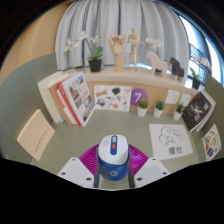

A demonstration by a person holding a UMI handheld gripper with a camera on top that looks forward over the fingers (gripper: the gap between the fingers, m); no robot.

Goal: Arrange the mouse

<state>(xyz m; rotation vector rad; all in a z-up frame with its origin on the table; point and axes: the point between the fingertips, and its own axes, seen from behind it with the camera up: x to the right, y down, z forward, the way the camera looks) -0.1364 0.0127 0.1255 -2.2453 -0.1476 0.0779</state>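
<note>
A blue and white mouse [112, 156] with an orange wheel lies lengthwise between my two fingers. My gripper [112, 164] is shut on it, with the magenta pads [90, 158] pressed against its two sides. The mouse hangs over the near part of the grey table [62, 152]. The underside of the mouse is hidden, so I cannot tell whether it touches the table.
Beyond the fingers stand books [75, 98] at the left, a tan notebook [35, 133], a purple card [138, 97], two small potted plants [143, 104], a dark picture frame [197, 112] and a printed sheet [172, 138]. An orchid [95, 55] and a wooden mannequin [132, 45] stand at the back.
</note>
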